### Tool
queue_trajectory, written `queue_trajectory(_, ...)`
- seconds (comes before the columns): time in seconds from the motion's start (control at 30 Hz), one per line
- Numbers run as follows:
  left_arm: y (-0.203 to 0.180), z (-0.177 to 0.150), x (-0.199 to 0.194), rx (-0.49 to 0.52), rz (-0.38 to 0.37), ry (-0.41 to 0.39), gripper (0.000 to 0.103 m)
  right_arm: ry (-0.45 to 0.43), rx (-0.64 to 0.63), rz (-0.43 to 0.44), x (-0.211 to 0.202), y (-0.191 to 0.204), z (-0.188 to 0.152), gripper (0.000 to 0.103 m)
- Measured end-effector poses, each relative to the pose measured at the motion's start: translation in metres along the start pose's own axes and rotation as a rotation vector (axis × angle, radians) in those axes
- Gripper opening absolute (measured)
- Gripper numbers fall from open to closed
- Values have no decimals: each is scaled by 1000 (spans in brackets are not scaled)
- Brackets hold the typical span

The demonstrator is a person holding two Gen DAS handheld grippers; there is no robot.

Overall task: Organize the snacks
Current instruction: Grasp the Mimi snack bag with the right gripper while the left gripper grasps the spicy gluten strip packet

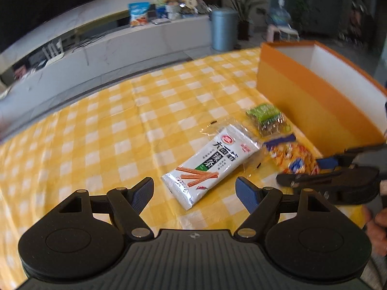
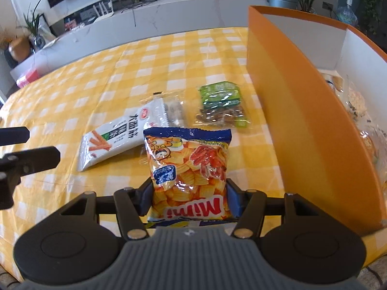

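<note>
My right gripper (image 2: pixel 189 193) is shut on an orange Mimi chip bag (image 2: pixel 188 171) and holds it above the yellow checked tablecloth (image 2: pixel 96 96). The bag also shows in the left wrist view (image 1: pixel 292 155), with the right gripper (image 1: pixel 307 171) at its end. My left gripper (image 1: pixel 194 191) is open and empty, just short of a white spicy-strip packet (image 1: pixel 210 165) lying flat; the packet also shows in the right wrist view (image 2: pixel 118 137). A green nut packet (image 1: pixel 267 118) (image 2: pixel 221 104) lies beyond. The orange box (image 1: pixel 314 96) (image 2: pixel 302 120) stands at the right.
Several wrapped snacks (image 2: pixel 358 111) lie inside the box. A small clear packet (image 2: pixel 173 108) lies behind the white one. Beyond the table are a white TV bench (image 1: pixel 121 46), a grey bin (image 1: pixel 223 29) and plants.
</note>
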State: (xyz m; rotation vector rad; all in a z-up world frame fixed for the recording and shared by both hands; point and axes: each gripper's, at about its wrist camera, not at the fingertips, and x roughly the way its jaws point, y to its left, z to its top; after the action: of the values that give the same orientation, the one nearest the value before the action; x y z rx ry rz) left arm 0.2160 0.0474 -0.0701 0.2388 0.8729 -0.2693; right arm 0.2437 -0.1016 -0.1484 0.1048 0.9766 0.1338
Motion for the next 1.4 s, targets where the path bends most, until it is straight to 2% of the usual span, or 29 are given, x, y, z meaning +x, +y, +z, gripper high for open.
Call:
queue_trajectory(0.13,-12,6,9,116,-40,49,90,-18,54,22,5,-13,-1,59)
queue_trajectory(0.3,-30,15,24,272,-39,95,90,-9,85,66,12,-20,2,59)
queue_trajectory(0.4,-37,21,37,357,-68,134,90,-10,95,68,16,-22,3,59)
queue_trajectory(0.6,-52,23,60,579,-22,143,90,-14,96,67,18,-23,5,60)
queue_trajectory(0.73,-50,26,79,643,-20,193,90,-26,129,77,17,-27,5,61)
queue_trajectory(0.87,-42,32,94,631,-39,216,90,-32,124,75,18,-26,5,61)
queue_trajectory(1.0,-29,41,106,512,-96,241,90,-35,123,73,18,-26,5,61)
queue_trajectory(1.07,-27,42,111,470,-90,247,90,-37,123,71,18,-26,5,61)
queue_trajectory(1.13,-28,42,114,457,-90,250,79,-39,125,69,18,-26,4,61)
queue_trajectory(1.23,-28,42,114,417,-102,254,70,-40,121,65,18,-26,5,61)
queue_trajectory(1.4,-24,42,114,318,-91,254,62,-43,102,54,18,-23,4,61)
